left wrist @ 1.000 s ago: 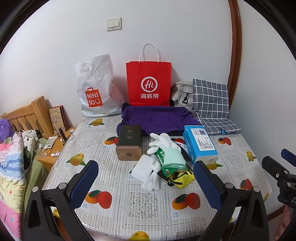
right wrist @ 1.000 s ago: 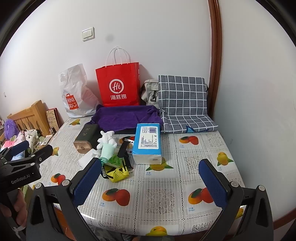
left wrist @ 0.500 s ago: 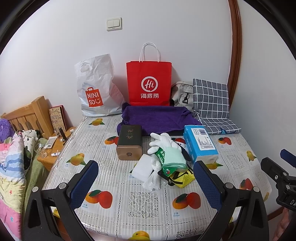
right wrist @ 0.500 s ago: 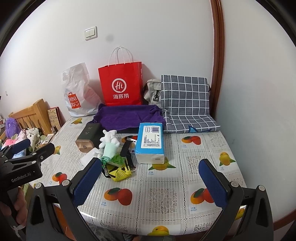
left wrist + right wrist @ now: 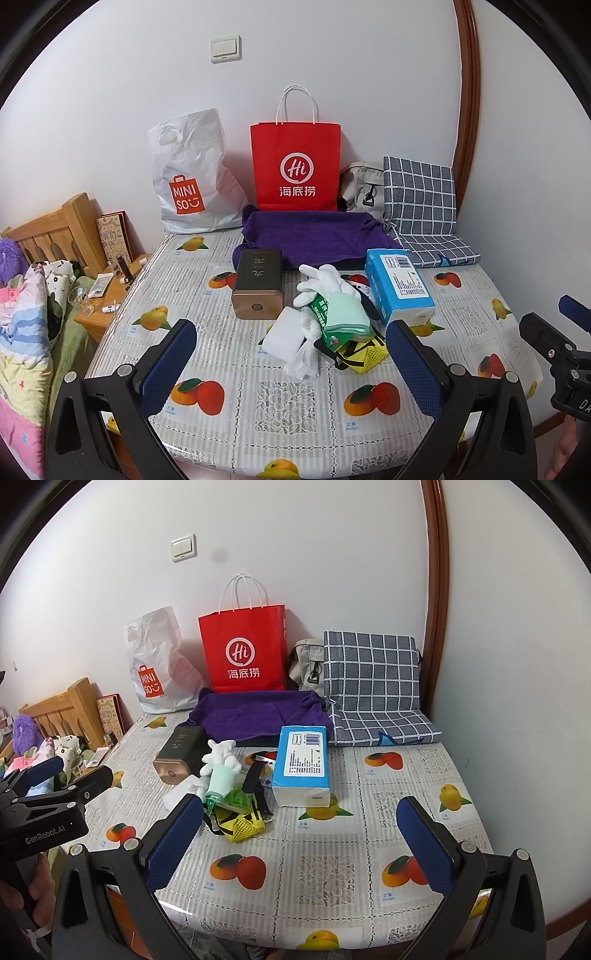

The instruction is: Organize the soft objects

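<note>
My left gripper (image 5: pixel 288 354) and right gripper (image 5: pixel 299 834) gape wide, empty, near a white glove (image 5: pixel 325 282) with a mint cuff, heaped mid-worktop (image 5: pixel 280 398).

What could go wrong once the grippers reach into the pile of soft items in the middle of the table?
The white glove lies across the green packet and the yellow mesh, so gripping one may drag the others along. The blue tissue pack sits against the pile and could get nudged.
</note>
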A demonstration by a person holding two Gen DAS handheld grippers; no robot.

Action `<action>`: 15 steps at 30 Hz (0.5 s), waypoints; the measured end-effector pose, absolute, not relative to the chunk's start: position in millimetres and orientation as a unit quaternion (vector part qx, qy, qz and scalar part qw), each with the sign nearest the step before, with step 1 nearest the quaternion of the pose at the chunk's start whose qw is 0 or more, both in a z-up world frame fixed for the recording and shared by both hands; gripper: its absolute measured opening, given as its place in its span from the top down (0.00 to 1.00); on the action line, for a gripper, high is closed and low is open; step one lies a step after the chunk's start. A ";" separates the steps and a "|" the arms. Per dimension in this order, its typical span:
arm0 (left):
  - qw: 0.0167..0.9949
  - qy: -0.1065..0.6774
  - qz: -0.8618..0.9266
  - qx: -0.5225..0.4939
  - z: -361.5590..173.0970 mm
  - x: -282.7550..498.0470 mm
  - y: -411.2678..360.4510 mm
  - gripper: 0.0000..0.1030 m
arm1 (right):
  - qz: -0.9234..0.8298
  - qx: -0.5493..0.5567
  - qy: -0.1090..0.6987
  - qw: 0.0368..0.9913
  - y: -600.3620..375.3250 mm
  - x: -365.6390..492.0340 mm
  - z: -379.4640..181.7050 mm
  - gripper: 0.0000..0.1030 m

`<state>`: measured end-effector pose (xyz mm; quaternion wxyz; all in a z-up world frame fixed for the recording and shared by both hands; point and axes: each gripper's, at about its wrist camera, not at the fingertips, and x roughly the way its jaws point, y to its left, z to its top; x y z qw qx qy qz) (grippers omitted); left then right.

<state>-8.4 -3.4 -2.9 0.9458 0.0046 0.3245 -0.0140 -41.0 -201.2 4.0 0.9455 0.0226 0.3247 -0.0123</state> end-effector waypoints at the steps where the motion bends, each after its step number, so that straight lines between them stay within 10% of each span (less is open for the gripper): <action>1: 0.946 0.324 -0.014 0.005 -2.9 -8.4 -3.6 0.00 | -0.012 0.023 0.325 0.945 -201.1 -41.0 4.1 0.00; 15: 0.943 0.333 -0.009 0.004 -6.9 -4.3 0.9 0.00 | -0.009 0.024 0.328 0.944 -199.8 -37.6 1.2 0.00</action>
